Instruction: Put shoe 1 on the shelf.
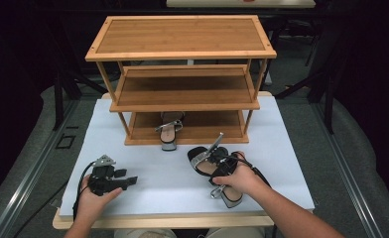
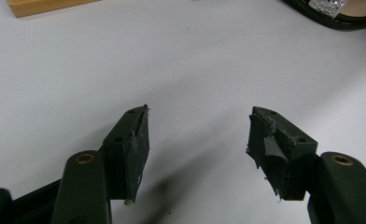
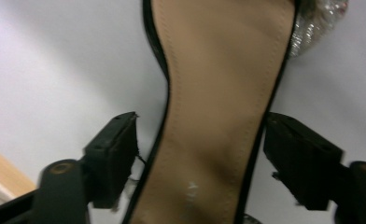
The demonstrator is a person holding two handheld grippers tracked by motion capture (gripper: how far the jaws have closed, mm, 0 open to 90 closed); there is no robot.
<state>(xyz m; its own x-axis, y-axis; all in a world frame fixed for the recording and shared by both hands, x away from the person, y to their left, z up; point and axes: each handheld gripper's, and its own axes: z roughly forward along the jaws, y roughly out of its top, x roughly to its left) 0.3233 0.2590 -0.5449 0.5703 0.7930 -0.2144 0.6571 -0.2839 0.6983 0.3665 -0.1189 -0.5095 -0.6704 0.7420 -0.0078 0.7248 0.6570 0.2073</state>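
Observation:
A black sandal (image 1: 200,159) with a tan insole, a glittery toe strap and a block heel lies on the white table at the front right. My right gripper (image 1: 213,165) is open over its middle. In the right gripper view the insole (image 3: 218,70) runs between the two jaws of that gripper (image 3: 200,140); the right jaw is at the sandal's edge and the left jaw stands a little off it. The matching sandal (image 1: 169,131) sits on the rack's bottom shelf. My left gripper (image 1: 125,177) rests at the front left, open (image 2: 200,135) and holding nothing.
A three-tier wooden shoe rack (image 1: 182,54) stands at the back of the white table (image 1: 148,163). Its top and middle shelves are bare. The rack's corner (image 2: 41,5) and the sandal's toe (image 2: 335,11) edge the left gripper view.

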